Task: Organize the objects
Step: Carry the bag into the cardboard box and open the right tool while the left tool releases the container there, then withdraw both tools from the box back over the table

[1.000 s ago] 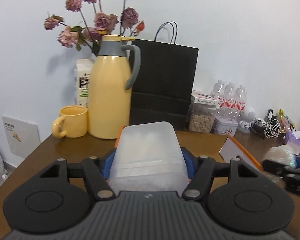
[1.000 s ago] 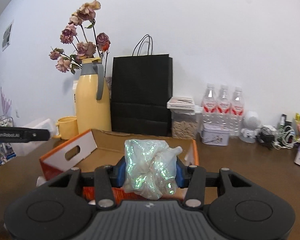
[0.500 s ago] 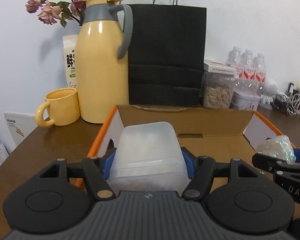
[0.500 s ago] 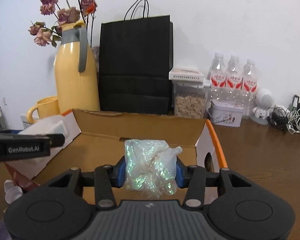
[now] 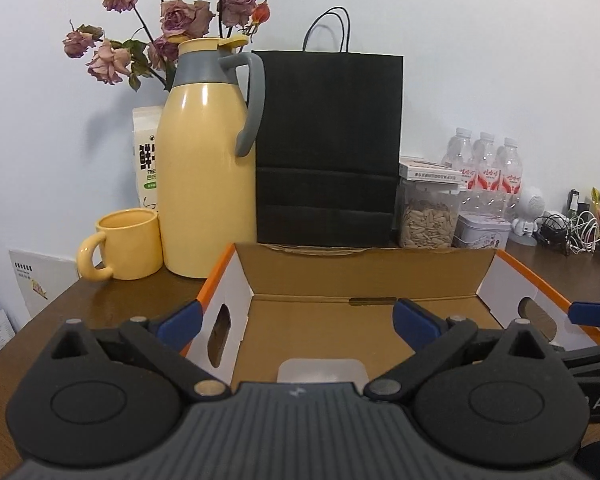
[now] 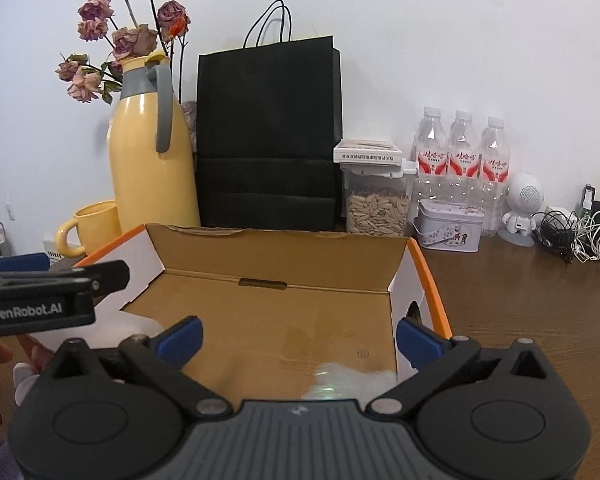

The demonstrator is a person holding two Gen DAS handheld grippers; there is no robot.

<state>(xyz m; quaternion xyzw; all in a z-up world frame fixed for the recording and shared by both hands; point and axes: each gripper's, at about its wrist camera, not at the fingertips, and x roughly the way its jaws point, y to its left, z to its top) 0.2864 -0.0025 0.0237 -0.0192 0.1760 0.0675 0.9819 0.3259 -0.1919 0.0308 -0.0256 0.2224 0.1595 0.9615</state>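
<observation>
Left gripper (image 5: 296,320): jaws are opening and are seen spread wide; nothing is held, and the blue pads stand well clear of anything.
Frosted plastic container (image 5: 322,370): seen low in the left wrist view, on the box floor at its near left end, below the open jaws and partly hidden by the gripper body.
Right gripper (image 6: 298,334): jaws are opening, likewise spread wide, with nothing gripped between the pads.
Crinkled iridescent bag (image 6: 352,380): seen on the box floor at the near right corner, just under the right gripper; only its top is shown.
Cardboard box (image 6: 276,254): open-topped, with orange edges and a hand-hole in each end wall; its far half is bare.
Brown table (image 6: 520,304): the box is borne on it.
Behind the box: a yellow jug (image 5: 204,184), a yellow mug (image 5: 120,246) and a black paper bag (image 5: 326,148) are lined against the wall, near the box's far edge.
Risk on withdrawal: a spread finger could be caught on an end wall or its hand-hole, so that the light box is dragged or tipped.
Risk between hands: both grippers are crowded over one box, so they could be knocked together.
Risk to the bag: being light and springy, it could be snagged and lifted out again.
</observation>
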